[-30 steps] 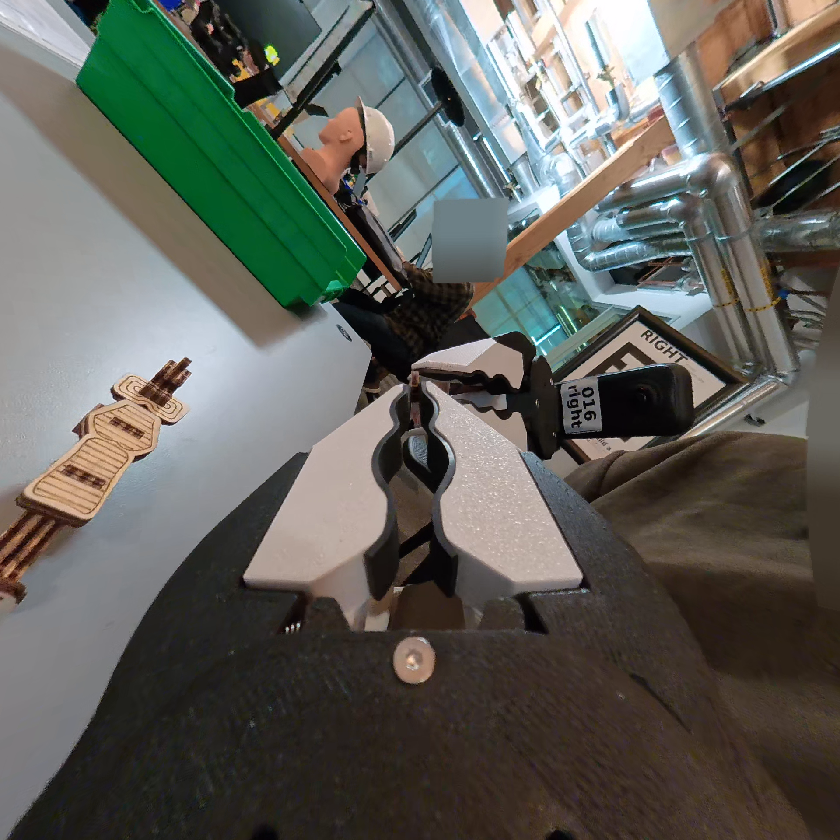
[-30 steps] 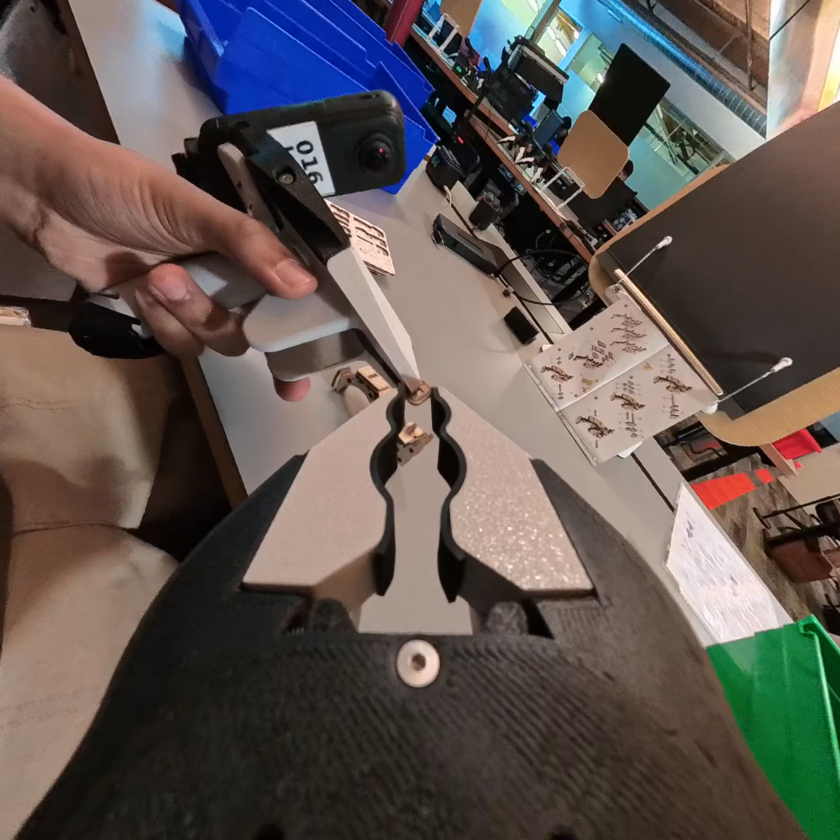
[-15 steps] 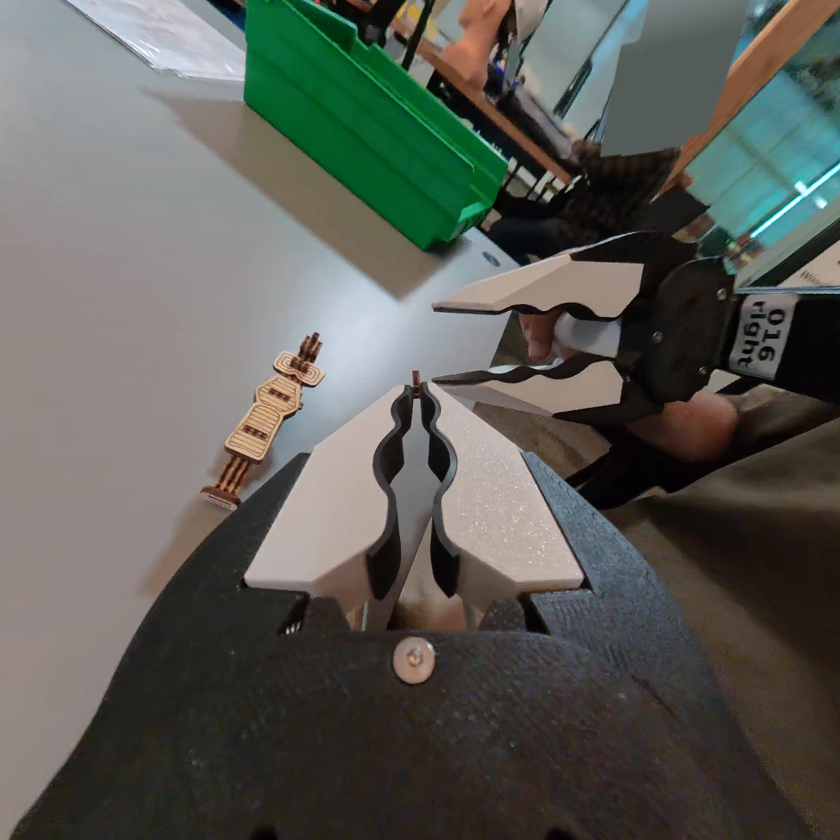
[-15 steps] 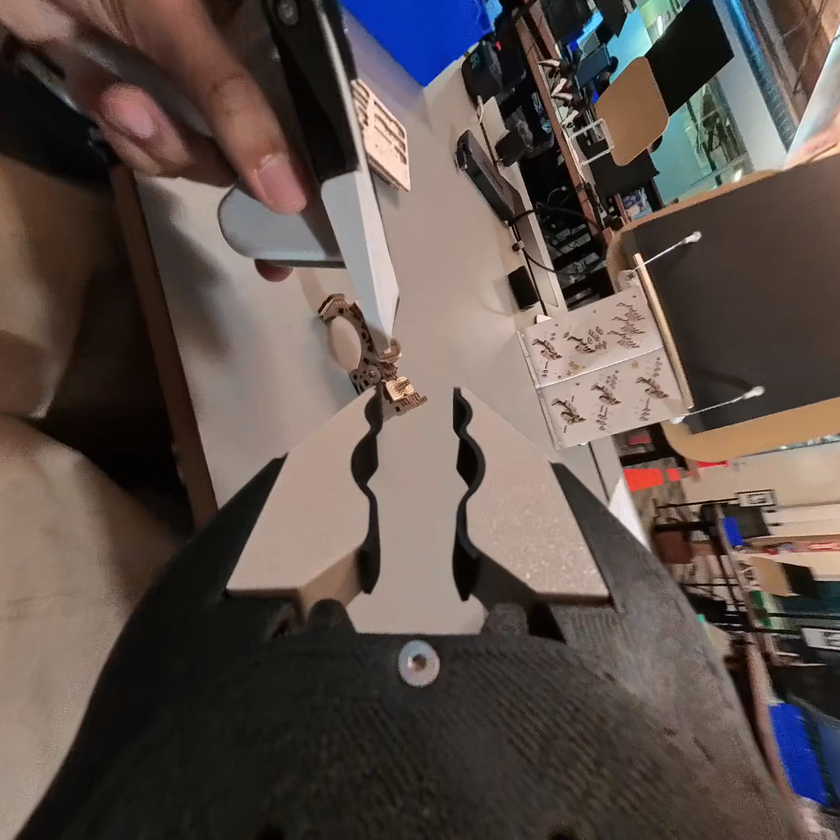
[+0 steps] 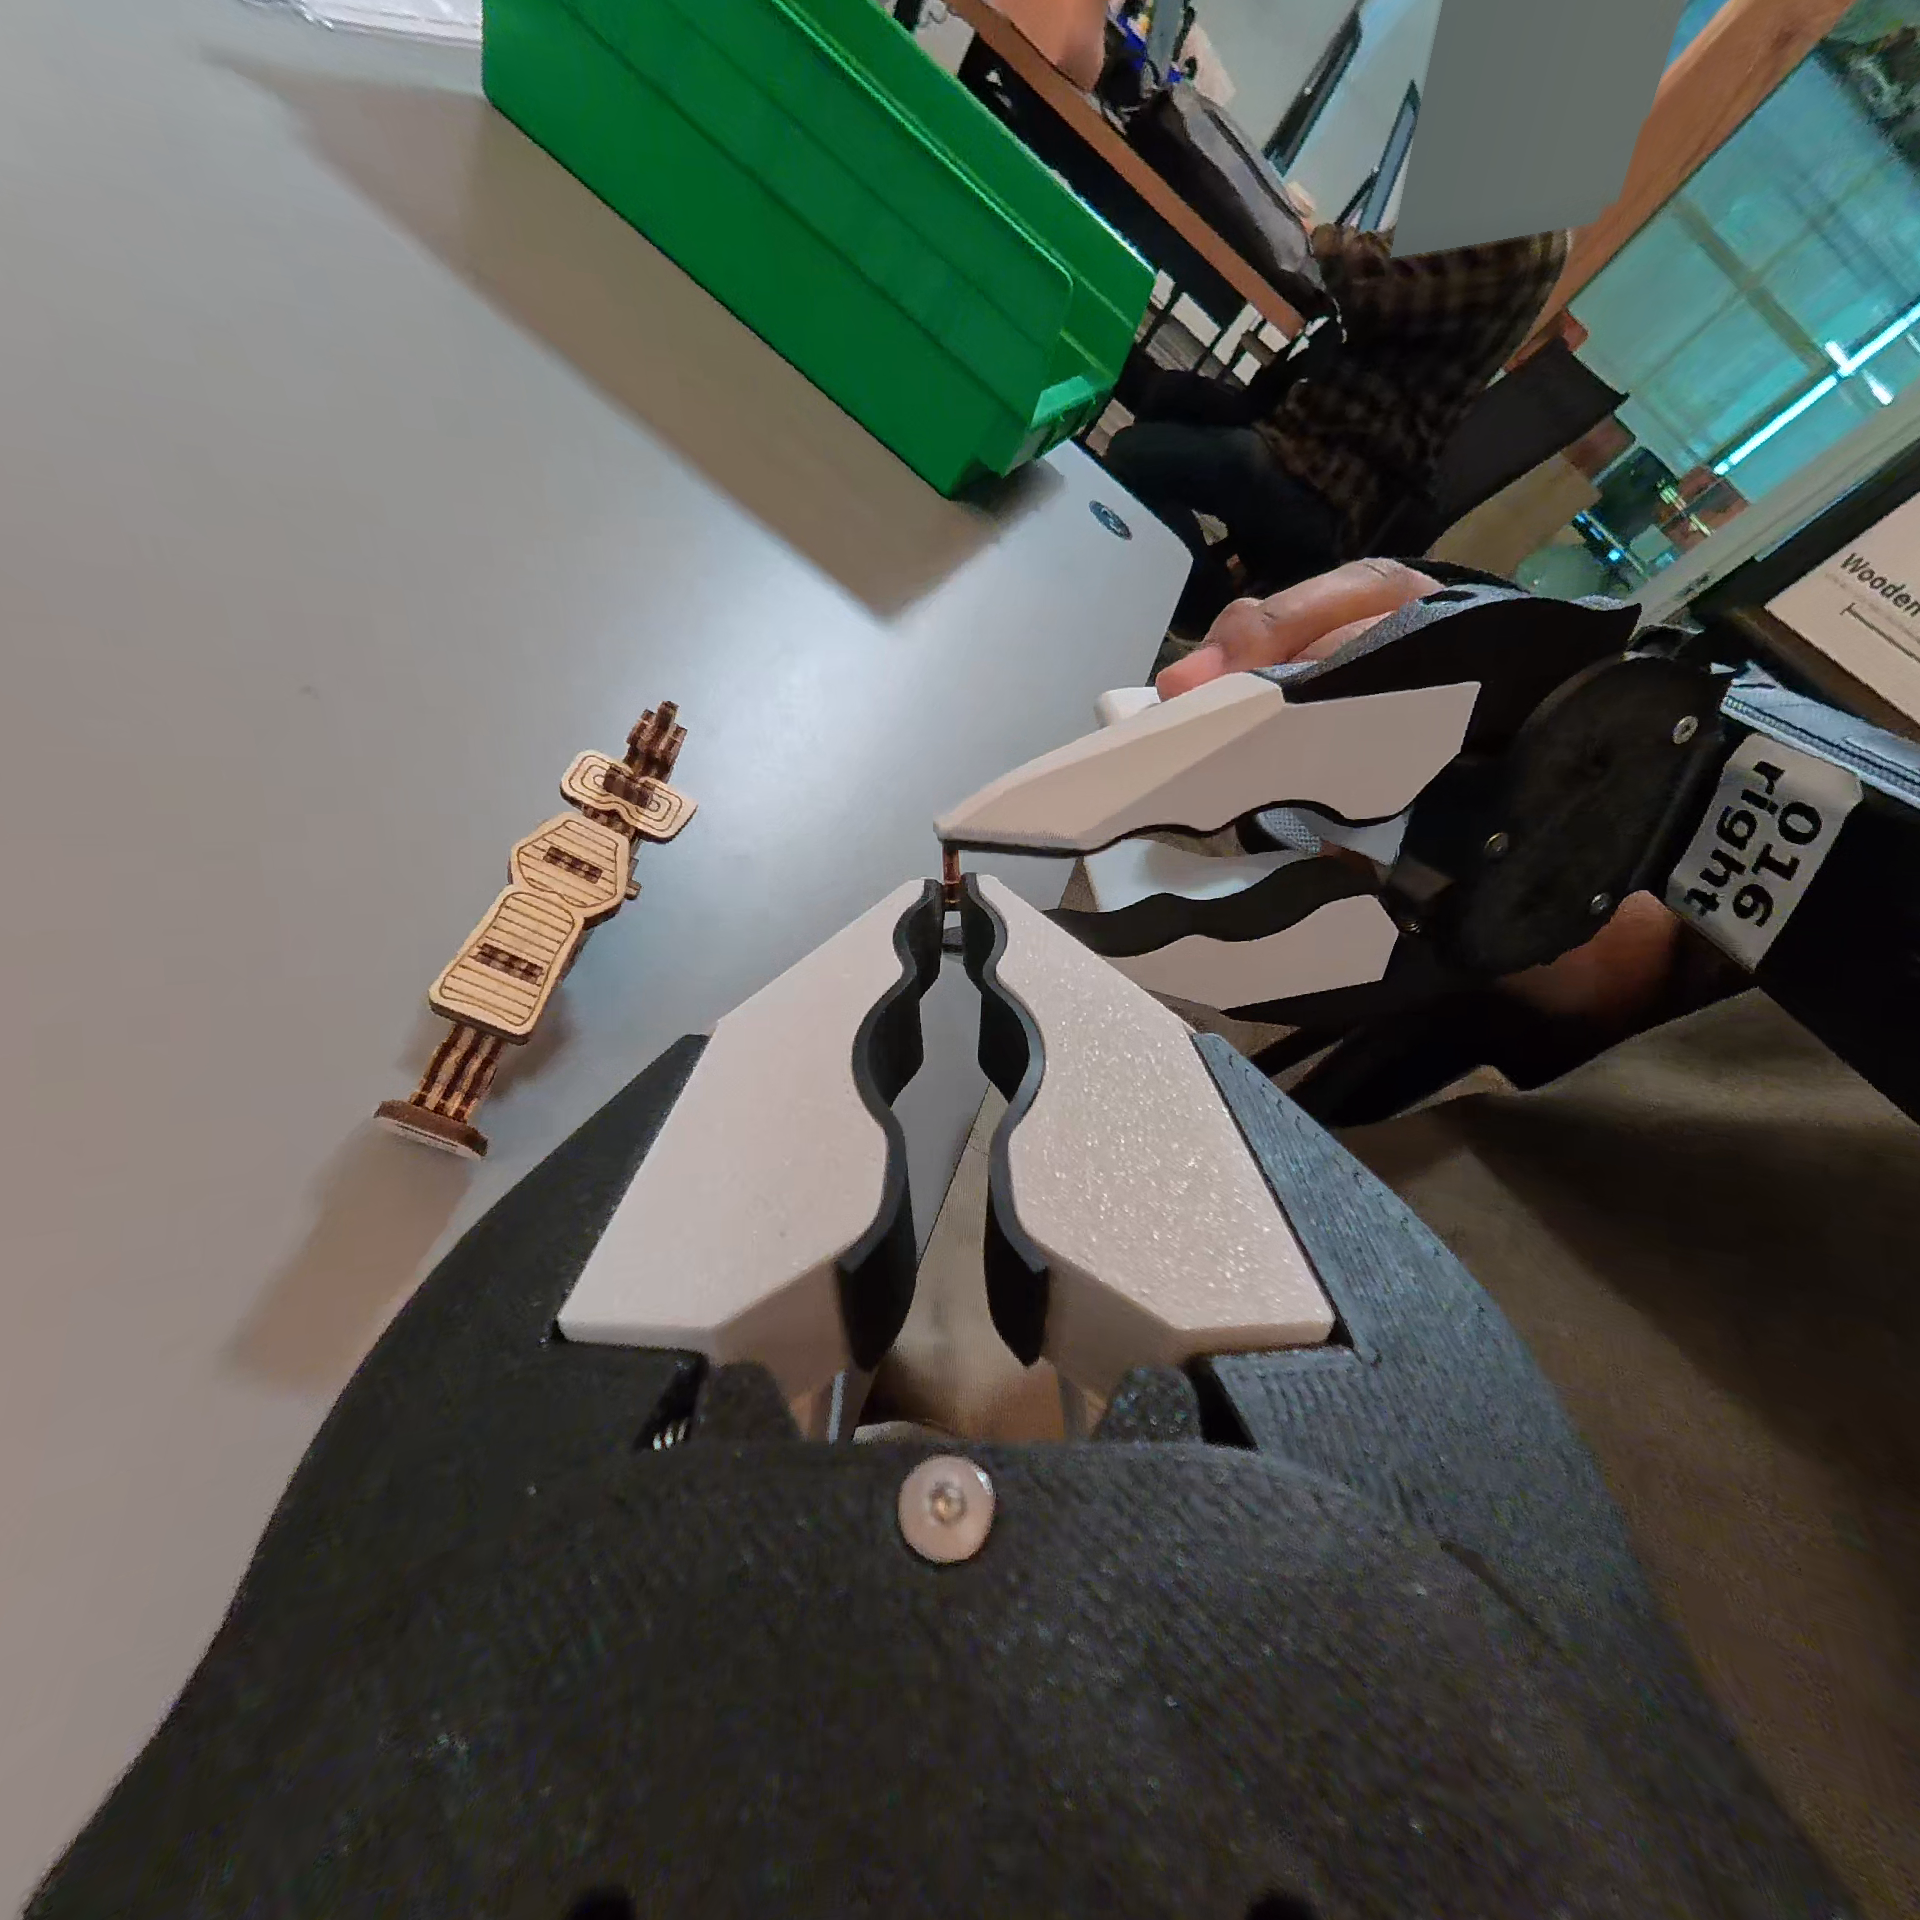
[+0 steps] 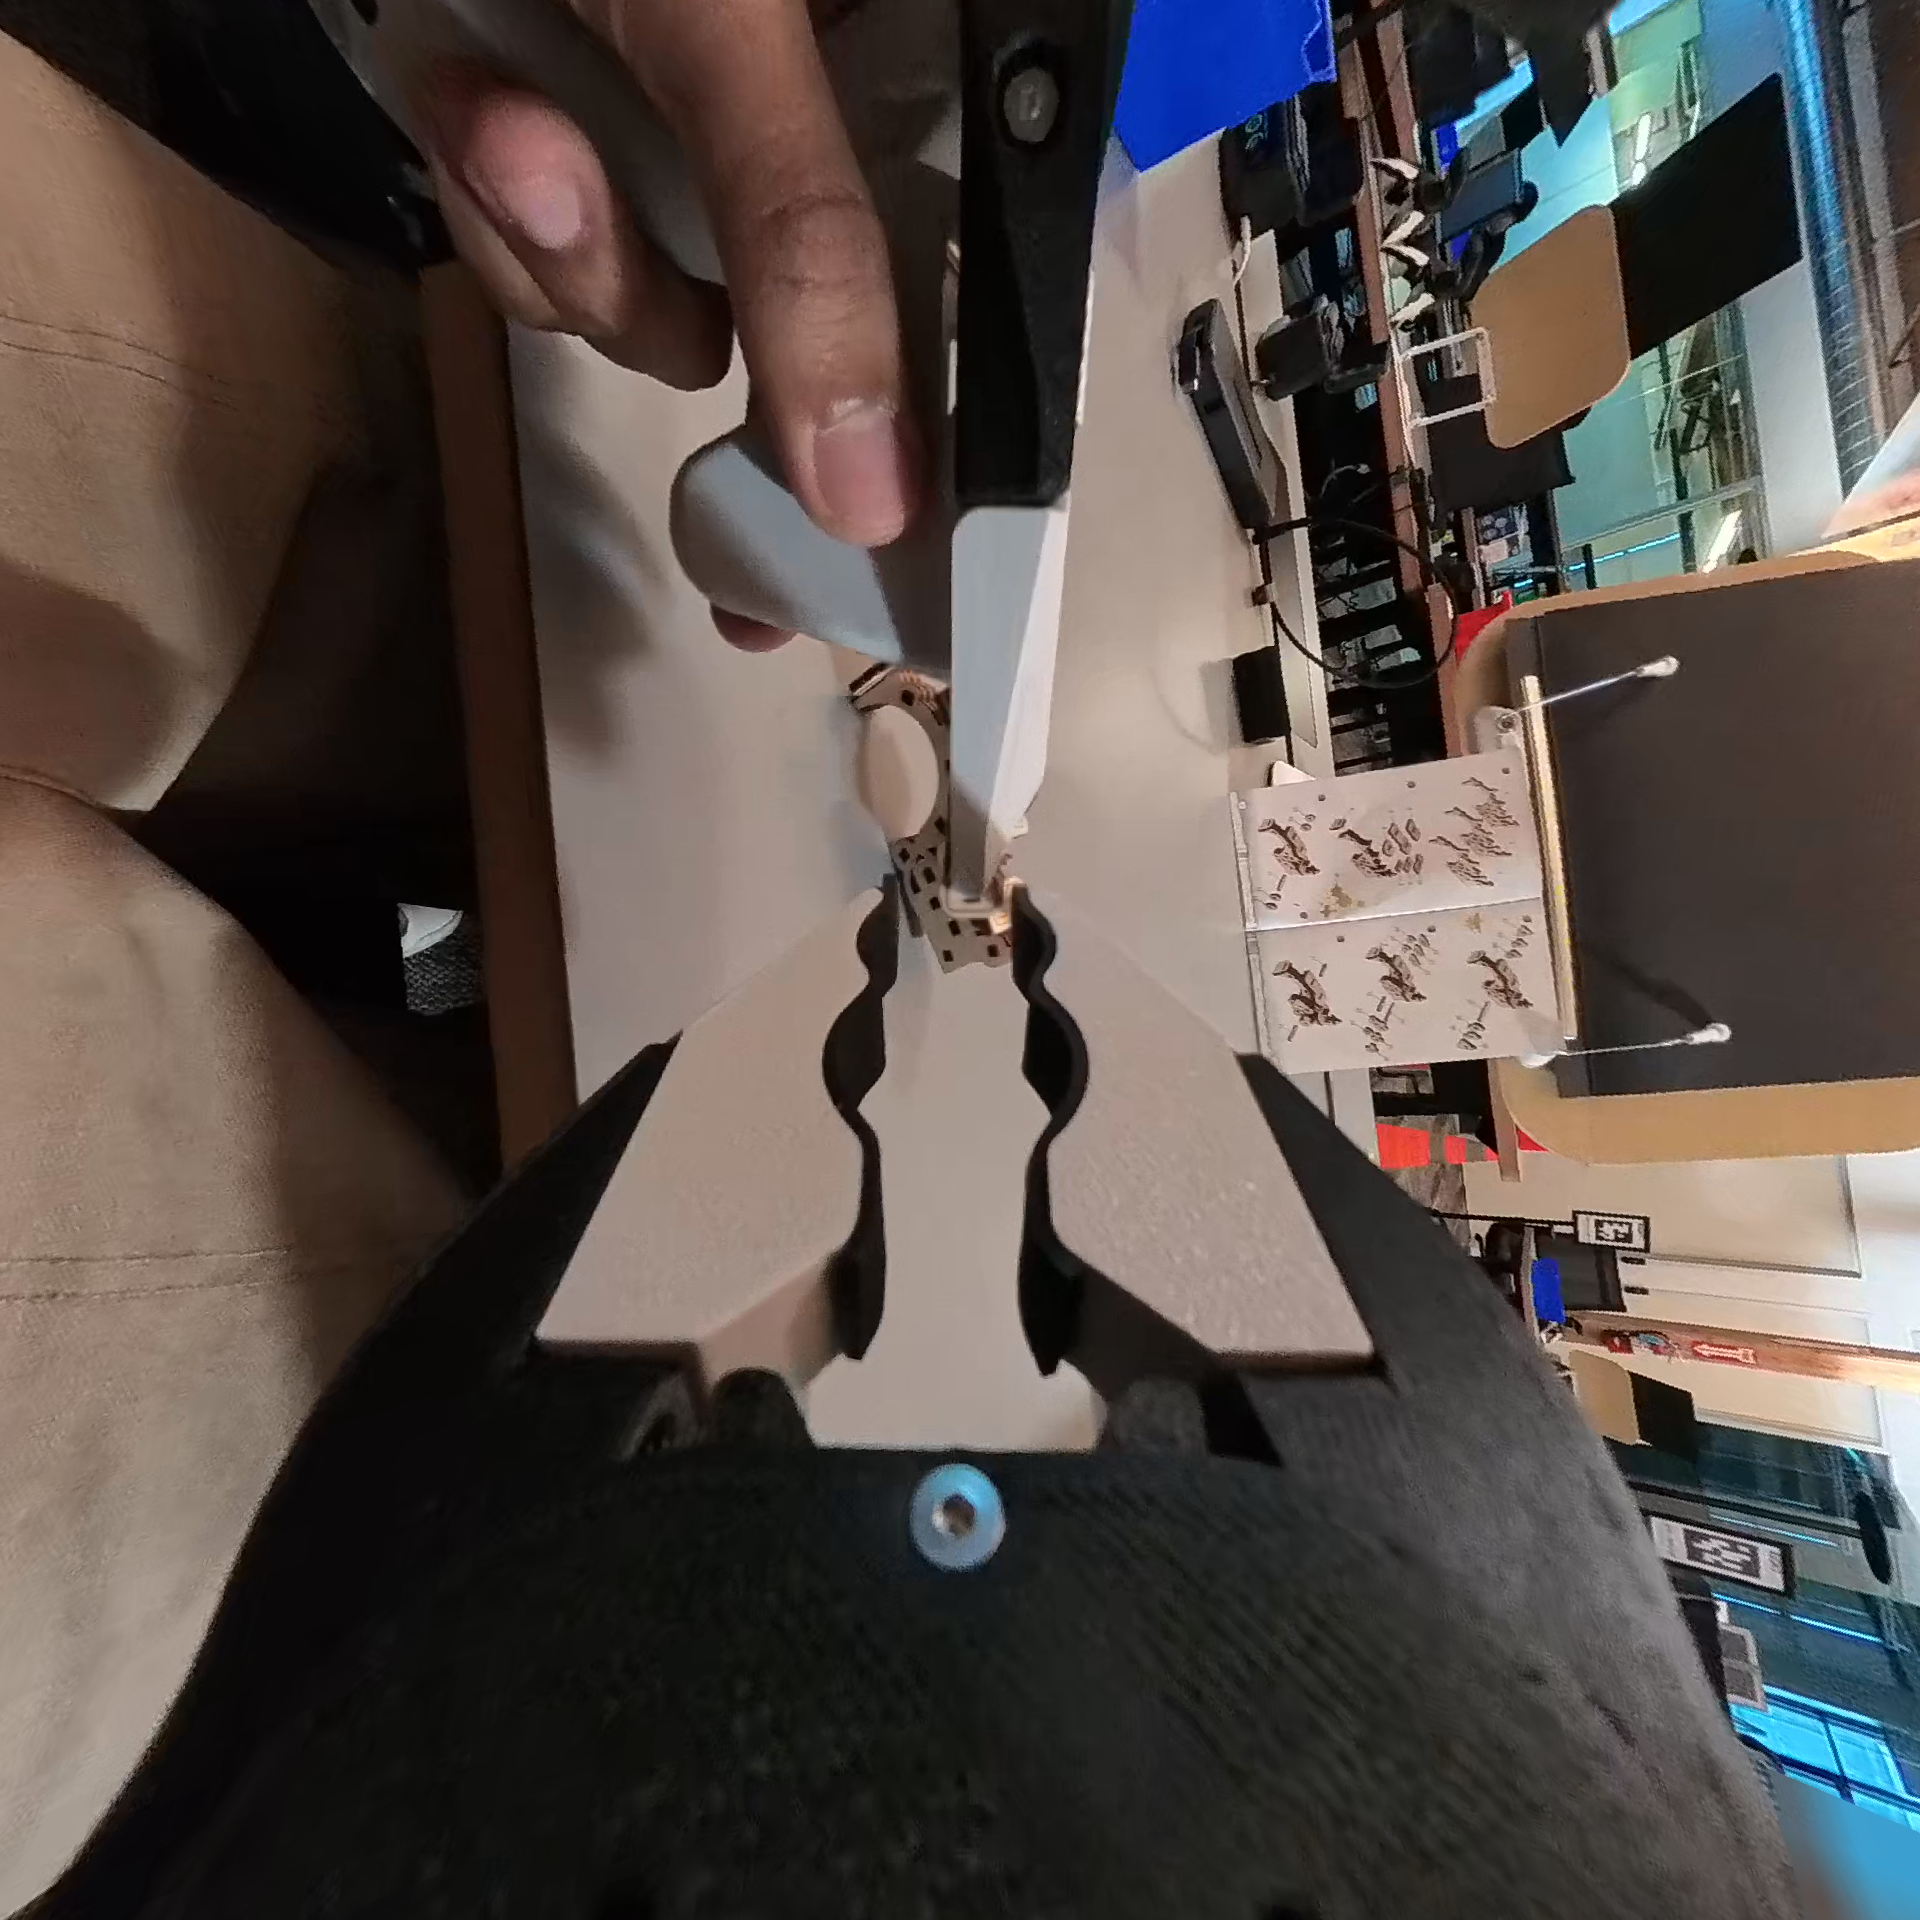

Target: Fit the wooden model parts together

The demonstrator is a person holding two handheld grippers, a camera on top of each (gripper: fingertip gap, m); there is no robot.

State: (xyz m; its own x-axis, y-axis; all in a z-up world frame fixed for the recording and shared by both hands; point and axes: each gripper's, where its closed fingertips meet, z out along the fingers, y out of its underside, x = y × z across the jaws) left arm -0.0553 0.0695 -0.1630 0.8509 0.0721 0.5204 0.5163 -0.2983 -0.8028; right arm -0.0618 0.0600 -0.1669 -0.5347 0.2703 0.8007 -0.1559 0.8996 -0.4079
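Note:
My left gripper point(image 5: 951, 899) is shut on a thin curved wooden part point(image 6: 920, 868), which shows edge-on at its tips in the left wrist view. In the right wrist view the left gripper's fingers point(image 6: 1003, 665) come down from the top, held by a hand point(image 6: 727, 208). My right gripper point(image 6: 954, 909) has its jaws closed in on a small wooden block point(image 6: 971, 935) at the end of that curved part, touching it on both sides. Its upper finger point(image 5: 1195, 748) shows in the left wrist view. Both are held just over the table's near edge.
A flat assembled wooden figure point(image 5: 540, 914) lies on the grey table point(image 5: 260, 520) to the left. A green bin point(image 5: 810, 239) stands behind it. A picture instruction sheet point(image 6: 1392, 914) leans on a black stand. The holder's lap point(image 6: 156, 1039) is below the table edge. Less than 4 cm separates the two grippers' tips.
The right gripper rolled and moved onto the part in the left gripper, and its jaws narrowed from wide open to closing on the small block. The left gripper stayed shut.

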